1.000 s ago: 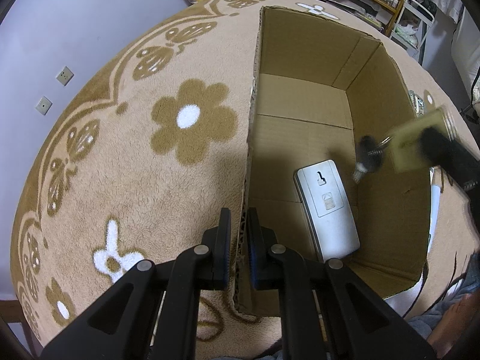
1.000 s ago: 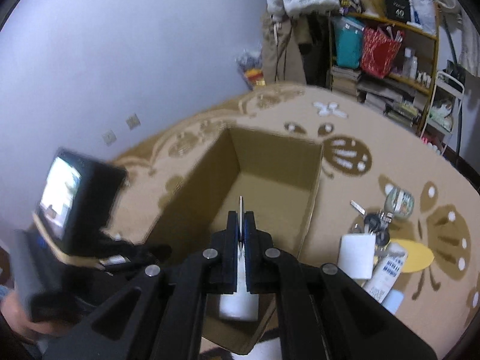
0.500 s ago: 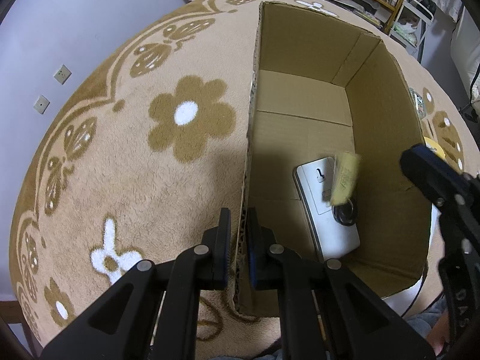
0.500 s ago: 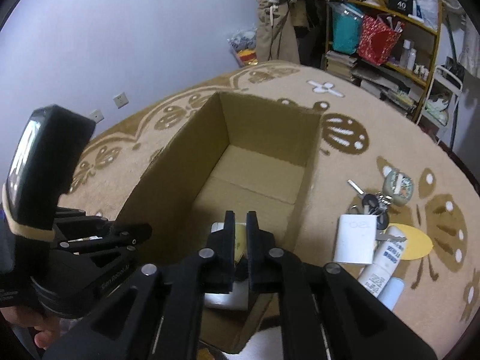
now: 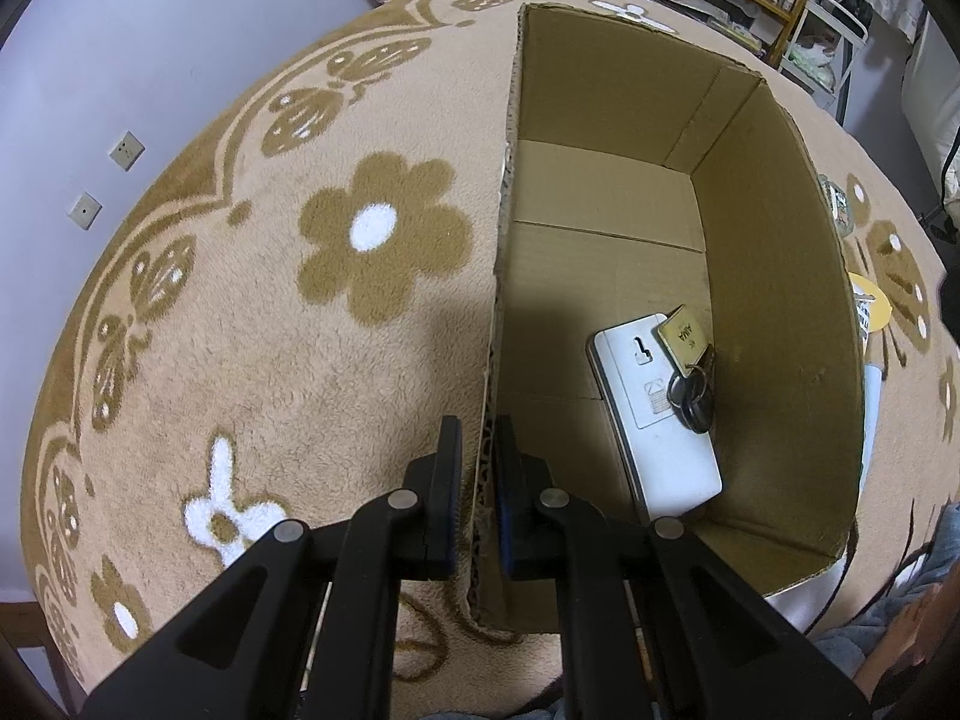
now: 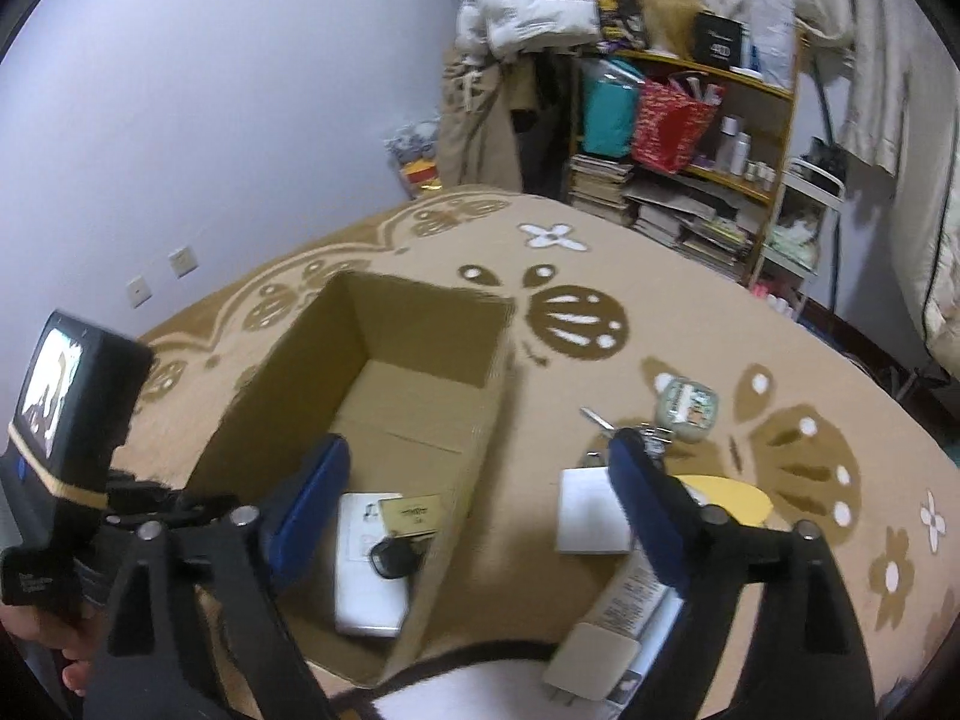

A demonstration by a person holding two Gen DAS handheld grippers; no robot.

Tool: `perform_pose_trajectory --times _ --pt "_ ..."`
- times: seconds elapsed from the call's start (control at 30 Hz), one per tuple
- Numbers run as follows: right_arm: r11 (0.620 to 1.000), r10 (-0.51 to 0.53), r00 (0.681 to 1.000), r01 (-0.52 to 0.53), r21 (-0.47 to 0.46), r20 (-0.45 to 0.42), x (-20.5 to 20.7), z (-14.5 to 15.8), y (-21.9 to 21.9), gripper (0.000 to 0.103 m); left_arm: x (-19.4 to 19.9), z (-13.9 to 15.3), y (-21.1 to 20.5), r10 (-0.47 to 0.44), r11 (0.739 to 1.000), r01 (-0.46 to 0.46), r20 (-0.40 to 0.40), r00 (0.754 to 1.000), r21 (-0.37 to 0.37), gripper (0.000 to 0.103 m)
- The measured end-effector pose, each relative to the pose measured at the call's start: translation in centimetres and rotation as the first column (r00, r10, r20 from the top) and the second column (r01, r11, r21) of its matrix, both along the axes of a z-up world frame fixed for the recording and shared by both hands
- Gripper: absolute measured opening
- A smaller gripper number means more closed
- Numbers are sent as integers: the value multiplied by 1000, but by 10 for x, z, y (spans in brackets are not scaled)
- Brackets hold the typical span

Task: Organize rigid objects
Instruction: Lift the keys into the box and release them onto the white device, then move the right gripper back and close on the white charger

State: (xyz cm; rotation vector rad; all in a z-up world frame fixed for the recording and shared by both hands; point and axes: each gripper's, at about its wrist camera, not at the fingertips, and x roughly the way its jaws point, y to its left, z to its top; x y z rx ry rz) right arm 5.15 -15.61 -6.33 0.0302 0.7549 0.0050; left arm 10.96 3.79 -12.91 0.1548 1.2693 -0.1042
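1. Left gripper (image 5: 480, 456): jaws clamped on the near left wall of the cardboard box (image 5: 774, 276).
2. Right gripper (image 6: 474, 474): jaws spread wide, holding nothing, above the box's right wall.
3. Key bunch (image 5: 690, 372) with tan tag: rests on the white flat device (image 5: 654, 420) on the box floor.
4. White card (image 6: 591, 510), tube (image 6: 630, 600): on the carpet (image 5: 270, 360) right of the box.

box (image 5: 774, 276): corrugated cardboard, matt brown, raw fluted edge along the rim
rug (image 5: 252, 324): plush pile cloth, fuzzy, tan with darker brown print
flat white device (image 5: 657, 420): smooth plastic look, slight sheen
key tag (image 5: 683, 336): smooth, yellowish, faintly glossy
keys (image 5: 693, 402): black plastic heads on a metal ring
left gripper (image 5: 478, 468): matt black plastic, metal screw heads
right gripper (image 6: 474, 504): matt black frame, blue rubbery-looking pads (image 6: 312, 498)
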Motion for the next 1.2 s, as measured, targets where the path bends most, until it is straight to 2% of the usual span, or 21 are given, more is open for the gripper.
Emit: perform_pose_trajectory --times 0.13,0.4,0.7,1.03,1.2 --pt "998 -55 998 55 15 -2 -5 0 -20 101 2 0 2 7 1000 -7 -9 1000 -11 10" --pt "984 -159 985 163 66 -63 -22 -14 -50 102 2 1 -1 1 1000 -1 -7 1000 5 10" --pt "977 -202 968 209 37 -152 -30 -39 -61 102 2 1 0 4 1000 -4 -8 1000 -2 10" --pt "960 -254 922 276 39 -292 -31 -70 -73 102 3 2 0 1 1000 -1 -9 1000 -1 10" --pt "953 -244 912 288 90 -328 -31 -81 -78 101 4 2 1 8 1000 -8 -11 1000 -10 11"
